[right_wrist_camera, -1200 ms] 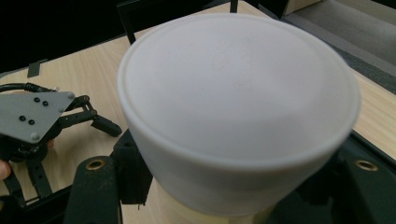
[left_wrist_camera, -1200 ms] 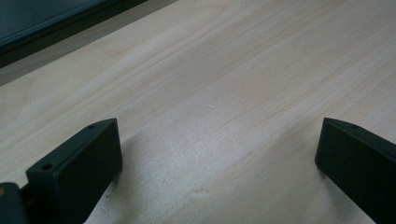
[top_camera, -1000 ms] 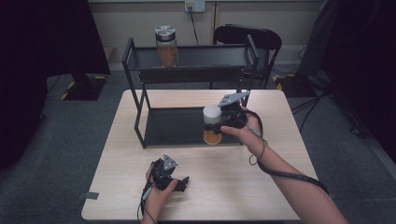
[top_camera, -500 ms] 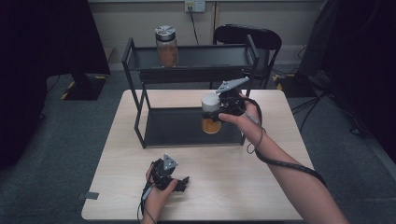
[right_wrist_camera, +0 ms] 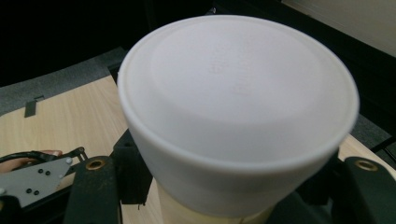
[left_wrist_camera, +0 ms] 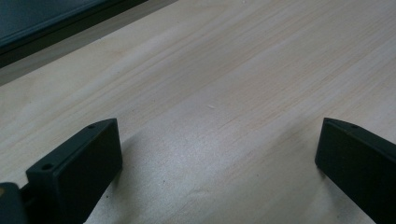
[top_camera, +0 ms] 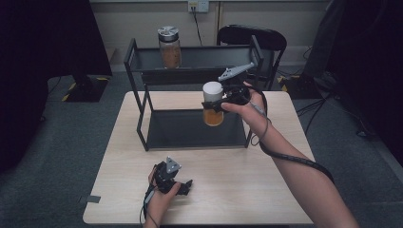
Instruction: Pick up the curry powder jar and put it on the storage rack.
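My right gripper [top_camera: 216, 105] is shut on a white-lidded jar [top_camera: 213, 104] of orange-brown contents, held in the air in front of the black two-tier rack [top_camera: 142, 116], between its two shelves. In the right gripper view the jar's white lid [right_wrist_camera: 238, 107] looms large between the jaws. A second jar [top_camera: 169, 46] with a metal lid stands on the rack's top shelf at the left. My left gripper [top_camera: 185, 186] rests on the wooden table [top_camera: 266, 180] near its front edge. Its jaws stand wide open over bare wood, with both fingertips [left_wrist_camera: 79, 163] apart.
The rack's lower shelf [top_camera: 190, 130] lies dark and bare under the held jar. A black chair [top_camera: 254, 38] stands behind the table. Grey carpet surrounds the table, and a strip of tape [top_camera: 92, 199] marks the floor at the front left.
My right gripper has lifted the white-lidded jar from just above the lower shelf upward toward the top shelf's height. The left gripper has stayed put.
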### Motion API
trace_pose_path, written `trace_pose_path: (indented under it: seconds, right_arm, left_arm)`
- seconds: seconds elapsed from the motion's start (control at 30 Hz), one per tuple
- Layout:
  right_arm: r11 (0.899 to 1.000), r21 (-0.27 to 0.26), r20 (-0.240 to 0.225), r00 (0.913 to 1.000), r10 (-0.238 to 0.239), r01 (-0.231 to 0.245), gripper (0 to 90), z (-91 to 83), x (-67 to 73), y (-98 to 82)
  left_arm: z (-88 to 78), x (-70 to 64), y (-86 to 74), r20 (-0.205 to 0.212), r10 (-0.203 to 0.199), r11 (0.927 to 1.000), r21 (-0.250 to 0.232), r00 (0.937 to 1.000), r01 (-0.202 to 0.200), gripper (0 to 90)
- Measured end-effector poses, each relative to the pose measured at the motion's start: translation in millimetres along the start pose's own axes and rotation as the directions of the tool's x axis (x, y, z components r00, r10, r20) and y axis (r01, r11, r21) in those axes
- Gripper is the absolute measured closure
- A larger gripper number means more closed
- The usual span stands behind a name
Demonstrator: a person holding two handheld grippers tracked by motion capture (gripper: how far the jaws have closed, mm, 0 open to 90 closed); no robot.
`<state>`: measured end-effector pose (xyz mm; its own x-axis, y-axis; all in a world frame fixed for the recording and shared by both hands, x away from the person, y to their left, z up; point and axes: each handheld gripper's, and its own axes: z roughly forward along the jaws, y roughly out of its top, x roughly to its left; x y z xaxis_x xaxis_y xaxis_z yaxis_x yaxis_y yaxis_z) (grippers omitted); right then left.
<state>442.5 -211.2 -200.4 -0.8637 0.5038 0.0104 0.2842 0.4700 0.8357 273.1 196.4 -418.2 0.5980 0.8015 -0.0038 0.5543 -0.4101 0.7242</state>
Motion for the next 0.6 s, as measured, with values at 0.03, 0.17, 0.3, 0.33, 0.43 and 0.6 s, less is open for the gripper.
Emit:
trace_pose_path:
  seconds: [0.03,0.17,0.3,0.33,0.43,0.6]
  right_arm:
    - [1.0,-0.002,-0.003,1.0,0.008,-0.008,35.0,-1.3,-1.2,1.8]
    - [1.0,0.001,0.007,1.0,0.001,-0.001,35.1,-6.3,-1.3,11.5]
    - [1.0,-0.004,0.009,1.0,0.0,0.0,35.1,-11.7,-2.1,20.1]
    - [1.0,-0.005,0.009,1.0,0.0,0.0,35.1,-13.1,-2.1,22.5]
    - [1.0,-0.014,0.007,1.0,0.001,-0.001,35.1,-17.0,-1.9,29.1]
    - [1.0,-0.021,0.005,1.0,-0.002,0.002,35.1,-22.5,-0.4,40.4]
  left_arm:
    - [0.1,0.0,-0.1,0.001,-0.002,1.0,-0.001,1.0,0.002,0.0]
    - [0.0,0.0,-0.1,0.0,-0.001,1.0,-0.001,1.0,0.001,0.0]
    - [0.0,0.1,0.0,0.001,-0.001,1.0,0.0,1.0,0.001,0.0]
    - [0.1,0.0,-0.1,0.0,-0.001,1.0,-0.001,1.0,0.001,0.0]
    - [0.1,0.0,-0.1,0.0,-0.001,1.0,0.0,1.0,0.001,0.0]
    - [0.1,0.1,-0.1,0.001,-0.001,1.0,-0.001,1.0,0.001,0.0]
